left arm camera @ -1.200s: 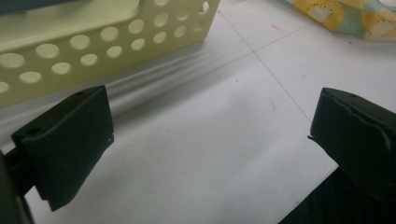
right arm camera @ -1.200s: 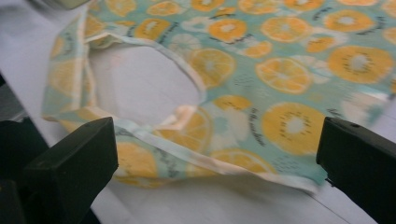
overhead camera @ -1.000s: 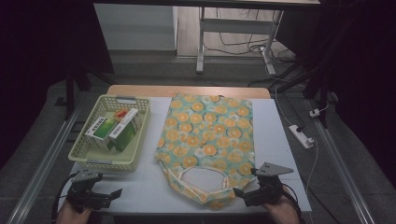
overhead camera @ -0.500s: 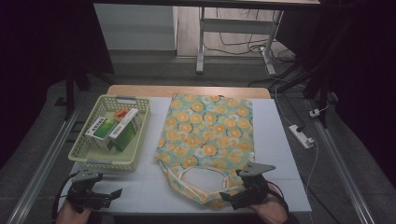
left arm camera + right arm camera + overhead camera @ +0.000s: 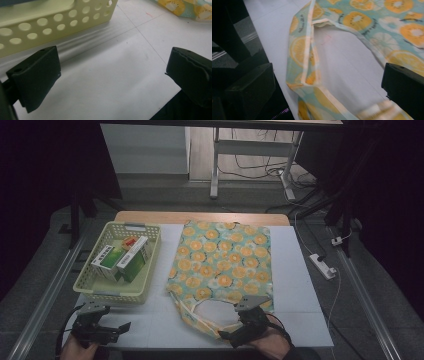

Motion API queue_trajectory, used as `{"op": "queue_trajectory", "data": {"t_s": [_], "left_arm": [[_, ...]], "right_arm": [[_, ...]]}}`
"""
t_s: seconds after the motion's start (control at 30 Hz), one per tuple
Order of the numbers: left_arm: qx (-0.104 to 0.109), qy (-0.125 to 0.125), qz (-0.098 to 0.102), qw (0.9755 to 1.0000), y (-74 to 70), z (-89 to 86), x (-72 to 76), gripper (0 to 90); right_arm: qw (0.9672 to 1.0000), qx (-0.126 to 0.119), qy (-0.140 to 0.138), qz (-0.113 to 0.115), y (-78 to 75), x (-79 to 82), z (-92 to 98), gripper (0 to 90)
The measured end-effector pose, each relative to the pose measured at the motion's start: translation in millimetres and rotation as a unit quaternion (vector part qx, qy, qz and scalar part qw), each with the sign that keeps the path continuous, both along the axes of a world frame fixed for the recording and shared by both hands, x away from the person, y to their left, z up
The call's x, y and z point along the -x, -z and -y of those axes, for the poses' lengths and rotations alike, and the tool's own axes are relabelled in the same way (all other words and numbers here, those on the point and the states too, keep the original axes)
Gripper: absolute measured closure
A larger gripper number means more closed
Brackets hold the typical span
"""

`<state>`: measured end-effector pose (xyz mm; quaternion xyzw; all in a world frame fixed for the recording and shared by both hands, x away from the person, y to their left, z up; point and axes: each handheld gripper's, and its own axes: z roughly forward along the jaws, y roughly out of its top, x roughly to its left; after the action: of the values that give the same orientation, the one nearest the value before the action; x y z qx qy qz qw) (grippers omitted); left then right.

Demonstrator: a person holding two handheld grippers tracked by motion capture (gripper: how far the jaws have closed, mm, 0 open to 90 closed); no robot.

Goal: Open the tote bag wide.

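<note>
A fruit-print cloth bag (image 5: 222,262) lies flat in the middle of the white table, its handles (image 5: 197,316) looping toward the near edge. My right gripper (image 5: 235,336) hovers open right over the handles; in the right gripper view the handle strap (image 5: 308,57) lies between the spread jaws. A pale yellow basket (image 5: 145,270) at the left holds green and white boxes (image 5: 122,260). My left gripper (image 5: 117,330) rests open near the front left corner, below the basket; its view has the basket wall (image 5: 50,20) just ahead and bare table between the jaws.
The table's near edge runs just under both grippers. A power strip (image 5: 322,266) lies off the right side. Table legs and cables stand beyond the far edge. Bare table surface (image 5: 300,285) lies right of the bag.
My right gripper has slid left and forward from the bag's lower right corner to over the handles. The left gripper has stayed put.
</note>
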<state>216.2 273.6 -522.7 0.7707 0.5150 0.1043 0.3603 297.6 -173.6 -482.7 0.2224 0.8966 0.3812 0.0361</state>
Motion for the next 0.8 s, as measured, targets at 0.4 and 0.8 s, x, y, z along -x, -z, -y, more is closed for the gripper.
{"op": "queue_trajectory", "data": {"t_s": [0.4,0.8], "left_arm": [[-0.001,0.001,0.0,1.0,0.1,0.2,0.0,0.0],[-0.002,0.003,0.0,1.0,0.1,0.5,-0.1,0.0]], "right_arm": [[0.9988,0.029,-0.04,-0.005,12.6,6.6,-38.9,0.0],[0.9965,0.048,-0.068,0.003,18.5,11.9,-53.1,28.9]]}}
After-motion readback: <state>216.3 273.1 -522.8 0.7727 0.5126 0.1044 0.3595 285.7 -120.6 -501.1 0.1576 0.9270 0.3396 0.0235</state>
